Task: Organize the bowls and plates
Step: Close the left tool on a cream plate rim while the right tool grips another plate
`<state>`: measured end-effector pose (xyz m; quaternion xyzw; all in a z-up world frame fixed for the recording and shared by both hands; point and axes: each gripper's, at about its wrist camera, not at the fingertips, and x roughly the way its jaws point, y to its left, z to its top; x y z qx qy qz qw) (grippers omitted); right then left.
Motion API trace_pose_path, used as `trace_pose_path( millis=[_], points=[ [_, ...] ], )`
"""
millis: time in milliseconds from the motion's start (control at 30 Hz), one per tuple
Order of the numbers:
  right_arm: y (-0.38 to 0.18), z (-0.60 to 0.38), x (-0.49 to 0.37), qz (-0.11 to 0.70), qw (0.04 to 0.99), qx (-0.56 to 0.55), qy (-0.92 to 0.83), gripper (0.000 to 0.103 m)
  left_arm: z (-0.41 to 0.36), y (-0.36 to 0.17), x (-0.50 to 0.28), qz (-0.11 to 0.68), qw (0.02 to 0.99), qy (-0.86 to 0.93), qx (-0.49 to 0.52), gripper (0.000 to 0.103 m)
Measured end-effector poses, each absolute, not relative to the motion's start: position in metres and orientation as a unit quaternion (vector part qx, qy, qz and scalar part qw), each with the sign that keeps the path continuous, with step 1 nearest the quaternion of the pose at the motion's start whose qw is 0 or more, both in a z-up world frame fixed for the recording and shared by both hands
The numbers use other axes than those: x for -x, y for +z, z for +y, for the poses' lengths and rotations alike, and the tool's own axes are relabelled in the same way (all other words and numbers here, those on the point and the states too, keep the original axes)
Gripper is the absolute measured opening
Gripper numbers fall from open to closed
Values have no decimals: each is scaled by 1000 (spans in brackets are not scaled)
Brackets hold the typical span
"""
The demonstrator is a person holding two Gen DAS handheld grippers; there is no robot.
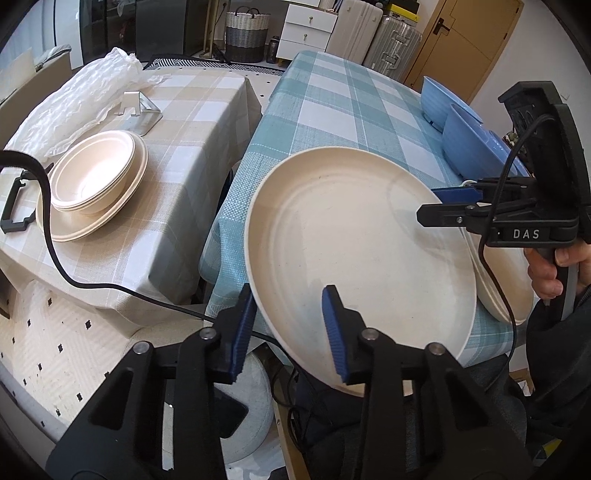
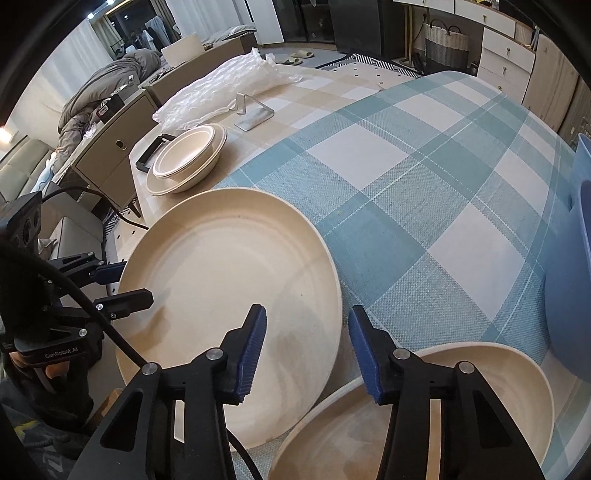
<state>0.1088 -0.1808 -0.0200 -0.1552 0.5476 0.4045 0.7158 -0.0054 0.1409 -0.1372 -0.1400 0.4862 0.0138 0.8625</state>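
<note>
The step in hand looked like lifting one large cream plate (image 1: 354, 251) off the blue-checked desk (image 1: 332, 107) with both tools at once. The plate sat tilted, its near rim hanging past the desk's edge and its far side over the cloth. The left hand-held gripper (image 1: 288, 328) straddled that near rim, one blue pad under the plate and one over it, the jaws partly closed; whether the pads already pressed on the rim could not be told. The right hand-held gripper (image 2: 306, 350) straddled the opposite rim in the same way, also partly closed, with a visible gap beside one pad, so its grip seemed not yet made. Under that tool lay more cream plates (image 2: 424, 417), stacked just beside the tilted one. Judging from the layout, the plate was bound for the cream stack (image 1: 92, 184) of bowls on plates that stood on the beige-checked desk (image 1: 177, 155) alongside, well apart from it. The next move likely called for both sets of jaws to finish closing on the rim, then an even lift so the plate would not slip from one side, and a carry across the gap between the two desks. Blue bowls (image 1: 465, 144) waited at the far right of the blue cloth. On the beige desk also lay crumpled bubble wrap (image 1: 74, 99) and a metal stand (image 1: 142, 110). Beyond stood a woven basket (image 1: 246, 31), white drawers (image 1: 306, 33), suitcases (image 1: 391, 44) and a wooden door (image 1: 465, 40).
</note>
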Motion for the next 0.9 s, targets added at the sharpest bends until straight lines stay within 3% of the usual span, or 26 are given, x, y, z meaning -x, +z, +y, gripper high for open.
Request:
trace_pose_path(
  millis=[300,433,900],
  points=[
    [-30,-176,-111,557,713,165,392,27,143,-141,6,489,862,16,136,17],
    [-33,-176,-112,556,718,169,383,19,145,-141,7,486,862,14,139,17],
    [-22,-172,-107,544,727,161,386,15,155,-137,12,477,867,26,141,15]
  ],
)
